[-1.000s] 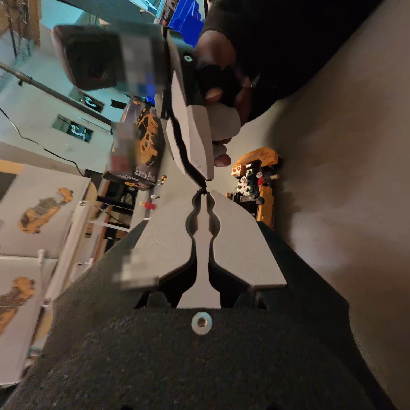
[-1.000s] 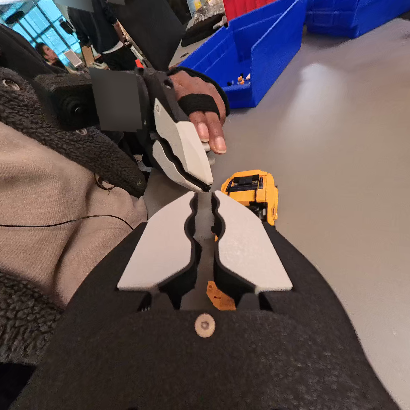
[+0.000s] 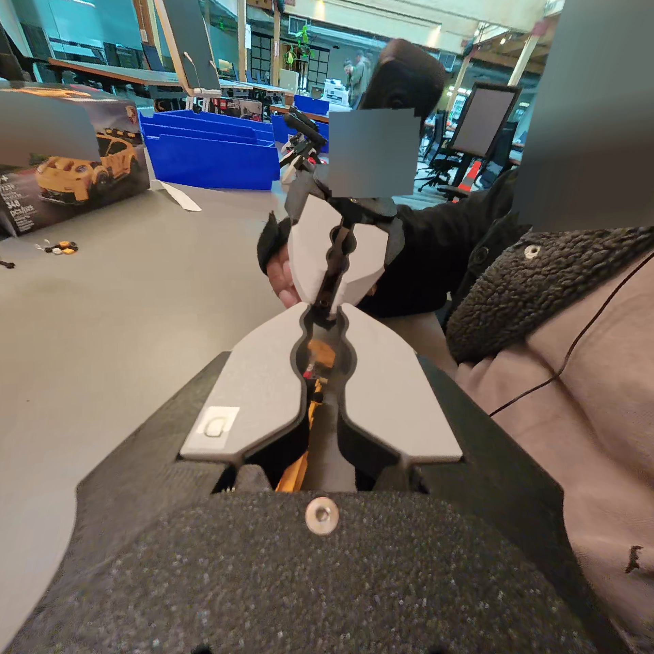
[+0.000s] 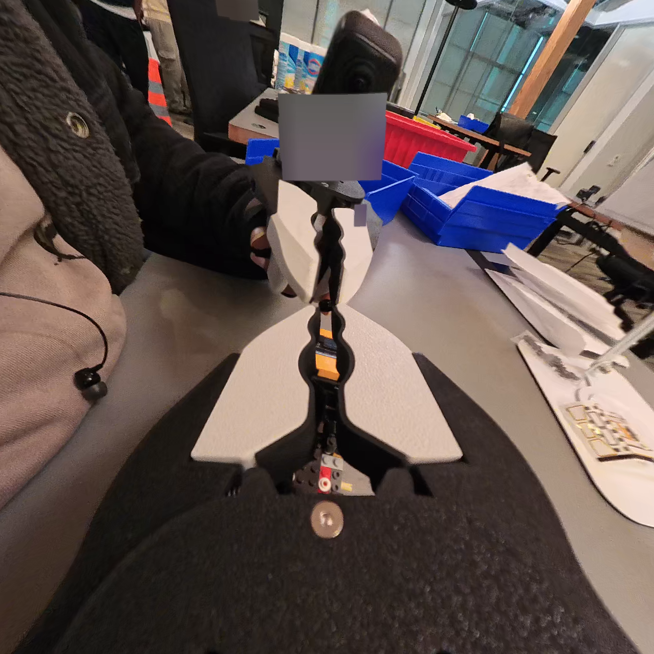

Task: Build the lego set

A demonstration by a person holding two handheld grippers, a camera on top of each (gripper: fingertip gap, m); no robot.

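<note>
Left wrist view: two claws (image 3: 323, 311) (image 3: 327, 299), one small black piece (image 3: 322, 303), three blue bins (image 3: 212, 159).

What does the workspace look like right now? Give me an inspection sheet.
Surface: grey table, mostly bare in front.
Job's things: yellow lego car under both grippers; small black piece at their tips; set box and loose pieces to the left.
Clutter: blue bins, red bin, paper sheets.
Grippers: left gripper and right gripper meet tip to tip, jaws nearly together; which one holds the piece cannot be told.
Cables: thin black earphone cord on the person's clothing.
Surroundings: open office with desks, orange cone, people far off.
</note>
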